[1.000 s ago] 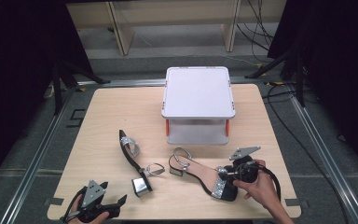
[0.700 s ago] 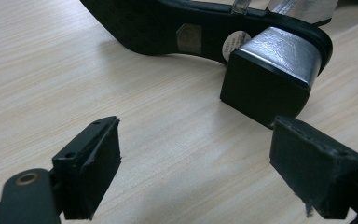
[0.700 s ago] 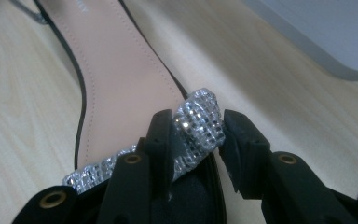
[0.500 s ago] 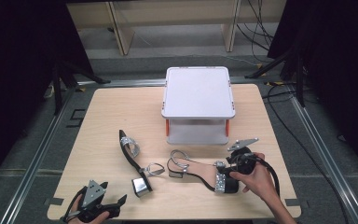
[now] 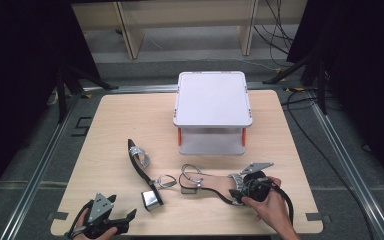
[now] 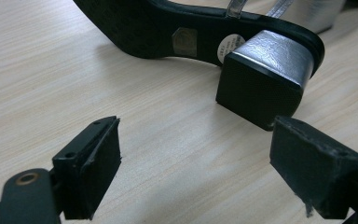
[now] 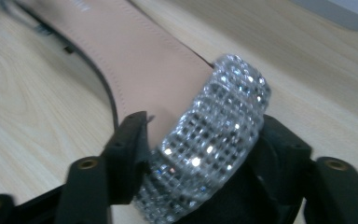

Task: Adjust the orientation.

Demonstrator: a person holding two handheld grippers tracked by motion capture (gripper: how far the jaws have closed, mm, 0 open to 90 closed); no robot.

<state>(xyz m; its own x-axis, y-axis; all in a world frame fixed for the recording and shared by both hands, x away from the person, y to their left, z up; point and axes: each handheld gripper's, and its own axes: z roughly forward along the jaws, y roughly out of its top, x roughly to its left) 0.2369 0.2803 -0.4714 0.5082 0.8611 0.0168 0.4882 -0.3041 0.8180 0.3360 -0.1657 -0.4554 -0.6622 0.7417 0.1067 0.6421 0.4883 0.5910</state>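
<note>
The upright sandal (image 5: 207,183) lies on the tabletop (image 5: 130,120) with its rhinestone toe strap (image 7: 214,140) between the fingers (image 7: 126,149) of the right gripper (image 5: 247,187). Those fingers stand at a middle width, one on each side of the strap; they have just been closing on it, and the right gripper view shows them at the strap's edges, with contact on the near side. Since a second ago the sandal has slid a little toward the left gripper and swung to lie more level across the tabletop, carried by the right hand (image 5: 270,207). Judgement: the grasp on this sandal is being re-seated, so lifting it comes next.

The second sandal (image 5: 145,172) lies on its side, its silver block heel (image 6: 265,74) just ahead of the left gripper (image 5: 105,220). The left fingers (image 6: 93,172) stand wide apart and empty, apart from the heel.

Beyond both sandals, well apart from the fingers, stands a white two-tier rack (image 5: 212,112).
</note>
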